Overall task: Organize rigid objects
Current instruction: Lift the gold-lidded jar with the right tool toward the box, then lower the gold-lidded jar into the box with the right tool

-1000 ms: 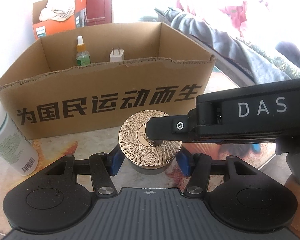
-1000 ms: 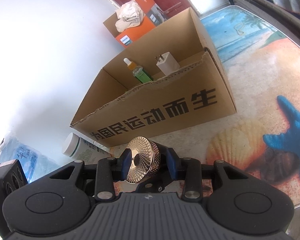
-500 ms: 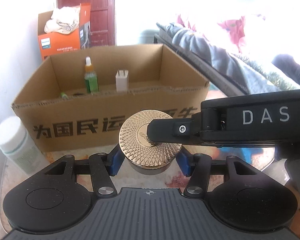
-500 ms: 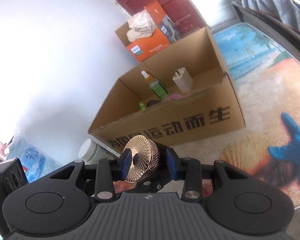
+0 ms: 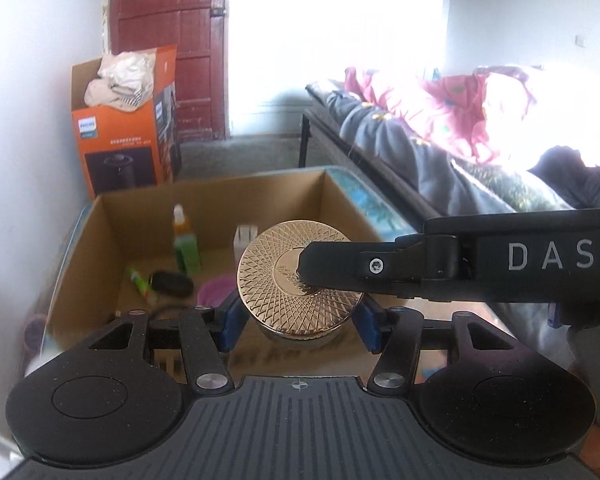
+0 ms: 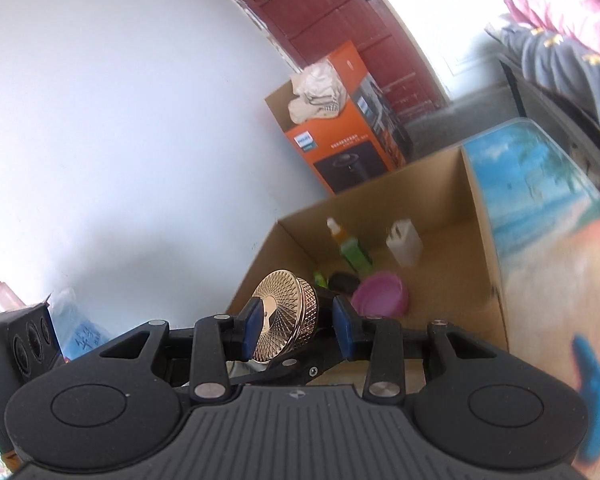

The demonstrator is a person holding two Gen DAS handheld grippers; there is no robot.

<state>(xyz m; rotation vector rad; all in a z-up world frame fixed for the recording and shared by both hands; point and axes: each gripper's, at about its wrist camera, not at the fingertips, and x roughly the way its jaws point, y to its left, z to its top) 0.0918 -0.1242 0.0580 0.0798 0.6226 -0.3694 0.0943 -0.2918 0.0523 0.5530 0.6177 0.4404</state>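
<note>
I have both grippers on one gold-lidded jar (image 5: pixel 300 276). My left gripper (image 5: pixel 298 320) clamps it across the body just under the lid, a blue pad (image 5: pixel 229 322) pressed on each side, and the jar sits upright in that view with its engraved lid facing up. My right gripper (image 6: pixel 296 330) comes in from the right edge of the left view as a long black finger (image 5: pixel 380 266) marked DAS, its tip lying on the centre of the lid. In the right wrist view the jar (image 6: pixel 288 314) appears tipped on its side between my blue pads (image 6: pixel 252 330), one pad on the lid's face and the other at the far end, so I read that grip as closed top to bottom on the jar.

The jar hangs in the air at the near wall of the open cardboard box (image 5: pixel 84 248), over its near right part. The box stands on a table (image 6: pixel 556 240) with a beach-print top, against the table's far left side by the white wall. Inside the box, along the far wall, a green dropper bottle (image 5: pixel 186 248) stands upright with a white plug adapter (image 6: pixel 404 242) to its right. On the box floor lie a small green tube (image 5: pixel 140 280), a dark oval thing (image 5: pixel 172 282) and a purple lid (image 6: pixel 380 294). Beyond the box sits an orange Philips carton (image 5: pixel 120 148) stuffed with cloth.
</note>
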